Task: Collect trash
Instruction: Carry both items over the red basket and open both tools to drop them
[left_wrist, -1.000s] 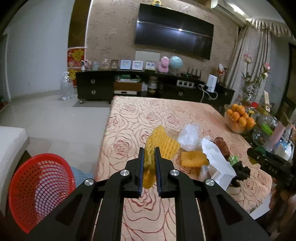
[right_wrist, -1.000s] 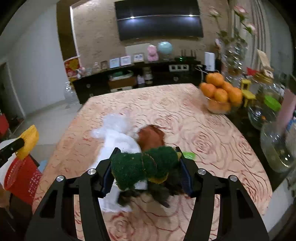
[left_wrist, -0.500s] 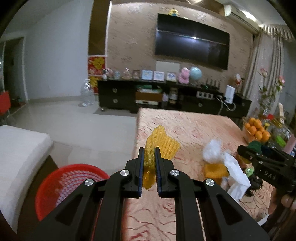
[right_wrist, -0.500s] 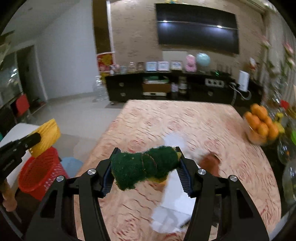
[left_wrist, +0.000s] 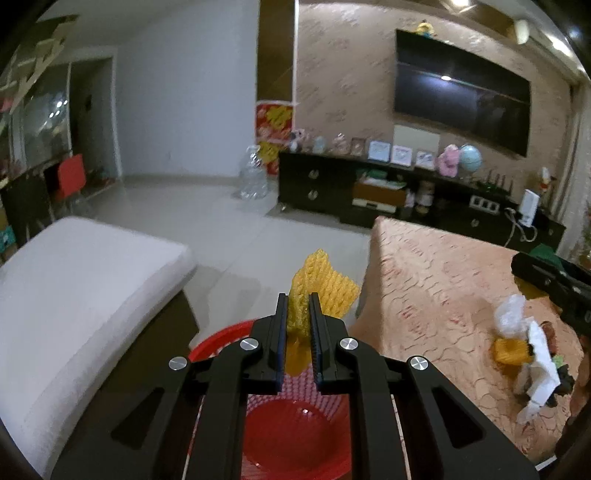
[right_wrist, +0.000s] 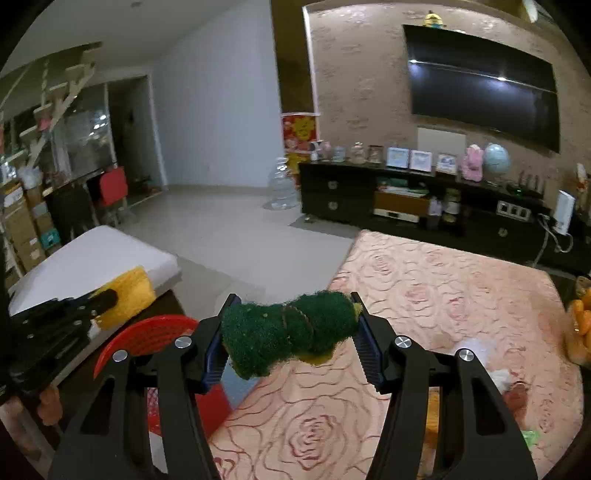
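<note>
Yellow foam net (left_wrist: 320, 288) – left tongs (left_wrist: 298, 317) clamped

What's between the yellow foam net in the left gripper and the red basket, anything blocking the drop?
Nothing visible. The left gripper is shut on the yellow foam net, which hangs right over the open mouth of the red basket. The white cushion sits off to the side, the table on the other.

Yellow foam net (left_wrist: 322, 291): crumpled, upright, pinched above red mesh basket (left_wrist: 295, 435). Green scouring pad (right_wrist: 290, 332): rolled, horizontal, clamped over table edge. Remaining trash pile (left_wrist: 524, 350): white paper, clear plastic, yellow piece, on tablecloth
</note>
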